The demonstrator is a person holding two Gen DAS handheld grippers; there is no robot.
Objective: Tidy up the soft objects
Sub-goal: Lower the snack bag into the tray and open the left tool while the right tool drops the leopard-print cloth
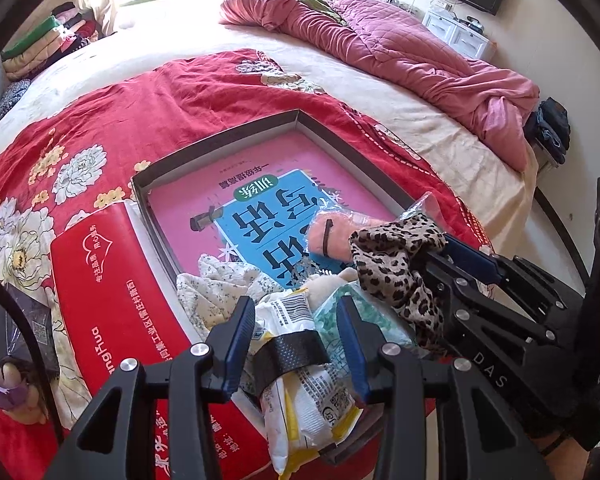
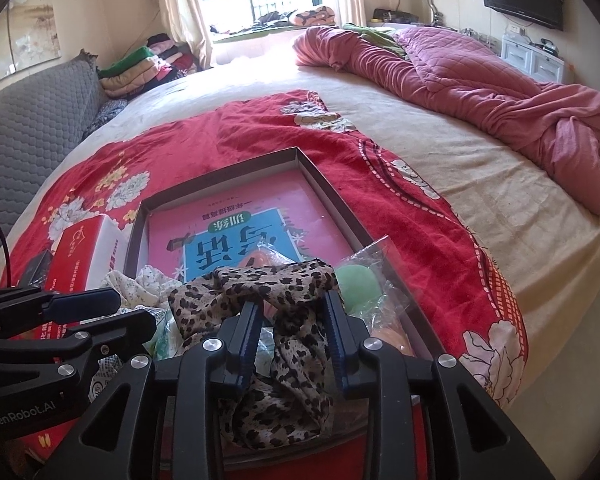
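- While a red floral blanket (image 2: pixel 400 216) covers the bed, a red carton (image 1: pixel 112 280) lies at the left, just beside the shallow tray (image 1: pixel 220 142).
- Left gripper (image 1: pixel 296 344): its fingers clamp a white-and-yellow packet (image 1: pixel 308 396) over the tray's near edge.
- Pink book (image 2: pixel 236 224): flat in the tray.
- Right gripper (image 2: pixel 292 336): jaws parted, the leopard-print cloth (image 2: pixel 284 360) draped loosely between them, no pad visibly pressing it.
- Pink quilt (image 2: pixel 480 80): bunched far right.

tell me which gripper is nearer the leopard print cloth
Right. The right gripper has the leopard print cloth between its fingers. The left gripper is beside it, around a white and yellow packet.
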